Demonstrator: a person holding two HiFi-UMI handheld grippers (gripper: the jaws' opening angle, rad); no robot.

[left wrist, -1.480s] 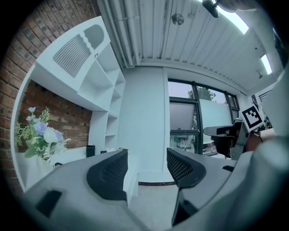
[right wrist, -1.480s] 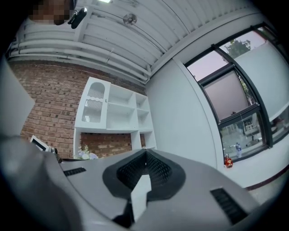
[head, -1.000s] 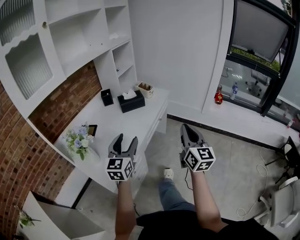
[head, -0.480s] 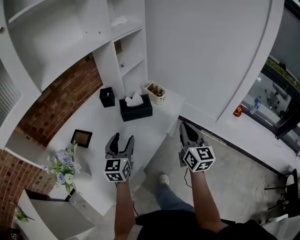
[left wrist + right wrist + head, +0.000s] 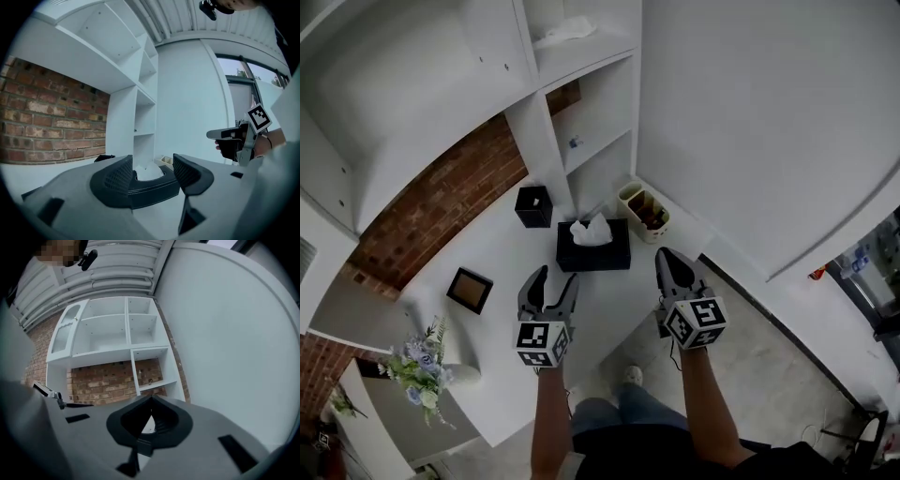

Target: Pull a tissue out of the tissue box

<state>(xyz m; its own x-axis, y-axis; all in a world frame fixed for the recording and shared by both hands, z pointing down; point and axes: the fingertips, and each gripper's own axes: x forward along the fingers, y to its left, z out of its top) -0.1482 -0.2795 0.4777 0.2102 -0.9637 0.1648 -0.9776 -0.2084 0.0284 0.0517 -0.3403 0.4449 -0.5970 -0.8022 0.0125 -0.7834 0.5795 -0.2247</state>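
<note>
A black tissue box (image 5: 594,253) sits on the white desk (image 5: 502,347) near the shelf unit, with a white tissue (image 5: 592,230) poking up from its top. My left gripper (image 5: 549,285) hangs open just short of the box, which shows between its jaws as the same tissue box (image 5: 151,183) with its tissue (image 5: 149,171). My right gripper (image 5: 668,266) is shut and holds nothing, out beyond the desk's edge to the right of the box. In the right gripper view the gripper (image 5: 151,404) points at the shelves.
A small black box (image 5: 533,205) and a beige organiser (image 5: 644,211) flank the tissue box. A picture frame (image 5: 470,290) and a flower vase (image 5: 424,364) stand further left. White shelves (image 5: 591,112) and a brick wall (image 5: 441,202) rise behind the desk.
The view has closed in on the desk: the tissue box now lies right in front of the left gripper. Both grippers keep their state.
</note>
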